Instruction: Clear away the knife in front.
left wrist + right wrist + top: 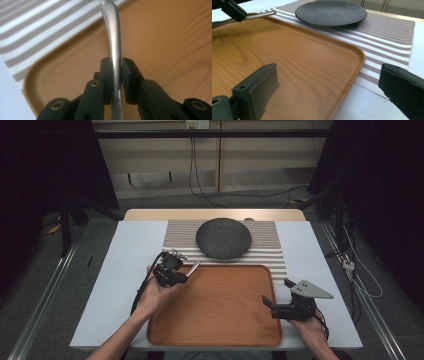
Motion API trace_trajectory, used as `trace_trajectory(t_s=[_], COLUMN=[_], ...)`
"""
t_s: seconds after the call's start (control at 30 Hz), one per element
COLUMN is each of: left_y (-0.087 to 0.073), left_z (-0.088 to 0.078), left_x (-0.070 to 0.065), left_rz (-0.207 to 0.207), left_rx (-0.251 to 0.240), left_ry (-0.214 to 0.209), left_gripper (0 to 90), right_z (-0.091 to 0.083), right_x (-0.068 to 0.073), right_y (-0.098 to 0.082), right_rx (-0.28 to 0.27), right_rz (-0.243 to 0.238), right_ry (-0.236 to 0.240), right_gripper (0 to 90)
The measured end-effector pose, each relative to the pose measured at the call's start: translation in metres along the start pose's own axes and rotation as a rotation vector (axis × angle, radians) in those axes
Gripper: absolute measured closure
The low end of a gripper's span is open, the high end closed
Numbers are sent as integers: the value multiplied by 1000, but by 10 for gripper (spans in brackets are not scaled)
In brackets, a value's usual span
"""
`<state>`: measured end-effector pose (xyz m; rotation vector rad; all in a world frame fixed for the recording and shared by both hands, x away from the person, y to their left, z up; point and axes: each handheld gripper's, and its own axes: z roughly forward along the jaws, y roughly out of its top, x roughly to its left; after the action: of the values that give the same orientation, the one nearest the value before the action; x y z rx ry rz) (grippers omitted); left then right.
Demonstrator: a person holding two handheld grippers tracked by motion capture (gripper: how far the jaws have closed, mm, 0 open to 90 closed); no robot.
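Your left hand-held gripper [172, 270] is clamped on a metal utensil handle [113, 47], holding it over the wooden tray [215, 320] near the tray's far left corner. Which utensil it is you cannot tell, since the working end is hidden behind the jaws. Your right hand-held gripper [280, 310] sits at the tray's right edge with its jaws spread wide and nothing between them. The risk lies in the grip: the handle is smooth and tapered, and the pads pinch it across a narrow face, so a quick tilt or a bump against the tray rim could let it swivel or slide out and clatter onto the tray. The left gripper view gives you that pinch up close, which the high view leaves as a sliver of silver. The high view in turn shows the dark textured plate [223, 238] on the striped placemat [270, 251] just beyond the tray, all resting on the white surface [120, 285]. The right gripper view adds the plate's shallow rim from a low angle.
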<state>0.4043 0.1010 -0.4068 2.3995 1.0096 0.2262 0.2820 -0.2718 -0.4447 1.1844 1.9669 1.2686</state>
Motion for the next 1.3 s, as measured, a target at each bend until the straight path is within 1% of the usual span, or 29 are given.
trace_trajectory(t_s=[0.1,0.23,0.27,0.4,0.47,0.53,0.57,0.73,0.87,1.03,1.1,1.2,1.3], left_y=[-5,-9,-10,-15,-17,-18,-19,-22,-25,-26,-27,-27,-28], left_z=[6,8,8,12,14,13,13,12,11,10,10,9,8], left_x=[-1,-3,-4,-7,-8,-8,-8,-11,-11,-11,-12,-12,-11], left_rz=[-10,-16,-15,-13,-23,-25,-32,-26,-51,-44,-48,-48,-48], left_rx=[17,25,24,44,35,36,31,31,17,20,23,20,20], left_ry=[-9,-24,-19,-28,-27,-37,-40,-23,-34,-36,-43,-39,-53], left_gripper=[799,798,798,798,798,798,798,795,793,791,792,791,758], right_z=[0,0,0,0,-1,-1,-1,-1,-1,-1,-1,-2,-4], right_x=[1,0,0,0,1,1,1,1,1,1,1,1,1], right_y=[0,0,0,0,0,0,0,0,0,0,0,-1,-1], right_rx=[0,2,1,-1,0,0,0,0,0,1,0,-2,-3], right_rz=[-4,-2,-1,-7,-7,-7,-7,-5,-8,-8,-8,-12,-9], right_ry=[0,-5,-3,-1,-1,-1,0,0,2,1,3,3,0], right_gripper=[24,24,23,24,24,24,24,24,24,24,24,23,23])
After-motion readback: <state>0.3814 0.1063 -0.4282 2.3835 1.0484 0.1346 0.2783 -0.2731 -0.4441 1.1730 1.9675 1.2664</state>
